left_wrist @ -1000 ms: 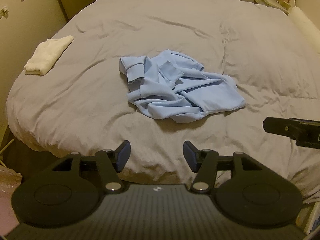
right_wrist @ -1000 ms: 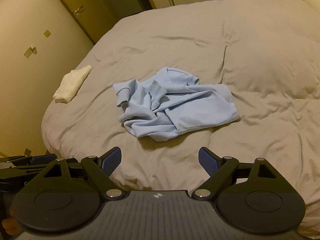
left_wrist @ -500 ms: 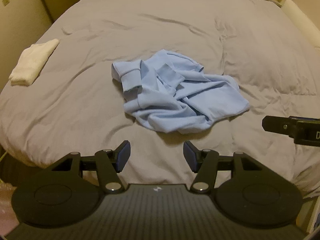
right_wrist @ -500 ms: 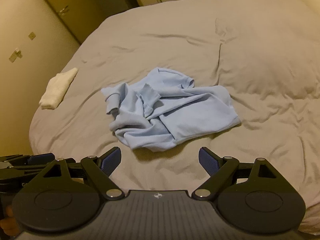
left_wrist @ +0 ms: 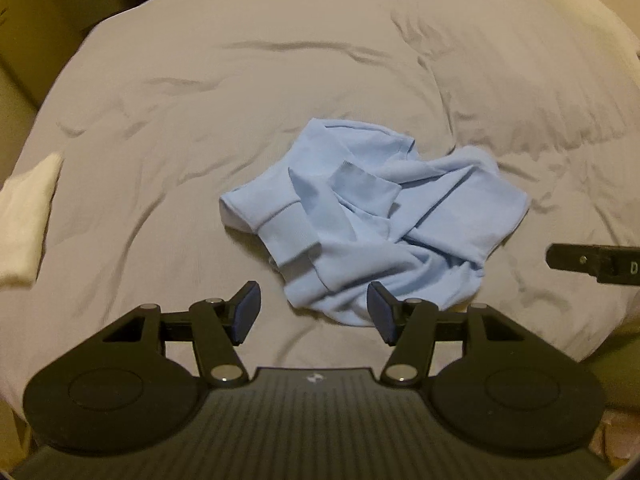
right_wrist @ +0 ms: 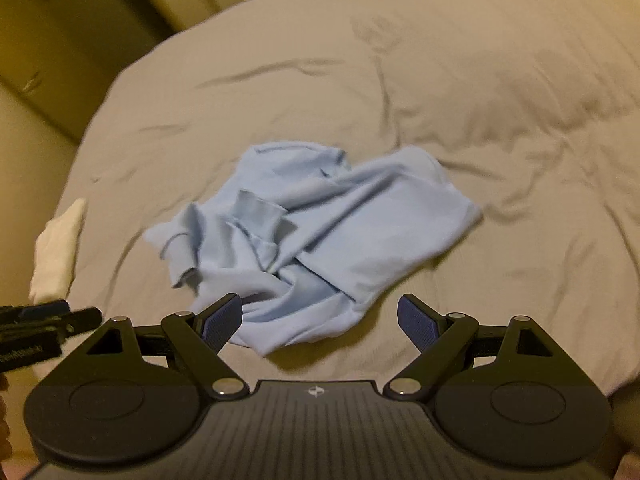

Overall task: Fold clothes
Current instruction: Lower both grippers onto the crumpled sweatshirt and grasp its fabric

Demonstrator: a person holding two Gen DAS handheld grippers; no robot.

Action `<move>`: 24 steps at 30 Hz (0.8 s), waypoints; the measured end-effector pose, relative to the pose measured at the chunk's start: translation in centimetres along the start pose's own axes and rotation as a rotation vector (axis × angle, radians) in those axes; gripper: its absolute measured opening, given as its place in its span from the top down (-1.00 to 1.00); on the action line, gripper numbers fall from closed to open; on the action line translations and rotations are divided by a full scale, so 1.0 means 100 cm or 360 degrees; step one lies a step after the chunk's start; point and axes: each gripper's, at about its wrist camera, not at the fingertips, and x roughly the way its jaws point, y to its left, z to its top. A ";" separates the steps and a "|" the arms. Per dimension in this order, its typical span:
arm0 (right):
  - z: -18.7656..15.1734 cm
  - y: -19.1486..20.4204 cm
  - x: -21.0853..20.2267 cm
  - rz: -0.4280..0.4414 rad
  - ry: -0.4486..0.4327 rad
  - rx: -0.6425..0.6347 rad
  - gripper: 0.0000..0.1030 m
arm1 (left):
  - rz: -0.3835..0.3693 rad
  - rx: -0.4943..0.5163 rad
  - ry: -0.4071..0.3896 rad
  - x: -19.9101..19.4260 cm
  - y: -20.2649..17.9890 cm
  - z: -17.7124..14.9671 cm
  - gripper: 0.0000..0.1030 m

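A light blue sweatshirt (left_wrist: 372, 220) lies crumpled in a heap on the grey bed cover (left_wrist: 200, 112), with ribbed cuffs showing on its near left side. My left gripper (left_wrist: 314, 312) hangs open just short of the heap's near edge, with nothing between its fingers. In the right wrist view the same blue sweatshirt (right_wrist: 316, 236) fills the middle. My right gripper (right_wrist: 320, 322) is open over its near hem, gripping nothing. Part of the right gripper (left_wrist: 596, 262) shows at the right edge of the left wrist view.
A folded white cloth (left_wrist: 24, 216) lies at the bed's left edge, also visible as a white cloth (right_wrist: 56, 248) in the right wrist view. Beige walls and a cupboard (right_wrist: 60, 40) stand behind the bed cover (right_wrist: 480, 80). The bed's near edge drops off just under both grippers.
Both grippers have moved forward and down toward the sweatshirt, which now looks larger and nearer. Their jaws stay open. The sweatshirt has not moved.
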 end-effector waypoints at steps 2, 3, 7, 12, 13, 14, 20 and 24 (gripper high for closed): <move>-0.008 -0.004 0.011 -0.0050 0.0033 0.0071 -0.69 | -0.0018 0.0054 0.0036 0.017 0.005 0.007 -0.06; -0.011 -0.006 0.017 -0.0074 0.0055 0.0103 -0.68 | -0.0037 0.0067 0.0057 0.025 0.006 0.012 -0.06; -0.010 -0.016 0.029 -0.0153 0.0071 0.0212 -0.63 | -0.0099 0.0125 0.0108 0.052 0.003 0.030 -0.06; 0.003 -0.027 0.046 -0.0195 0.0069 0.0221 -0.42 | -0.0114 0.0170 0.0156 0.088 -0.008 0.057 0.00; 0.007 -0.031 0.051 -0.0193 0.0078 0.0231 -0.38 | -0.0115 0.0174 0.0167 0.096 -0.010 0.062 0.00; 0.011 -0.035 0.057 -0.0186 0.0091 0.0237 -0.31 | -0.0111 0.0179 0.0176 0.103 -0.013 0.067 0.00; 0.042 -0.061 0.100 -0.0071 0.0162 0.0264 0.19 | -0.0091 0.0162 0.0246 0.144 -0.027 0.098 0.02; 0.058 -0.068 0.129 0.0005 0.0174 0.0327 0.23 | -0.0098 0.0123 0.0288 0.173 -0.031 0.117 0.21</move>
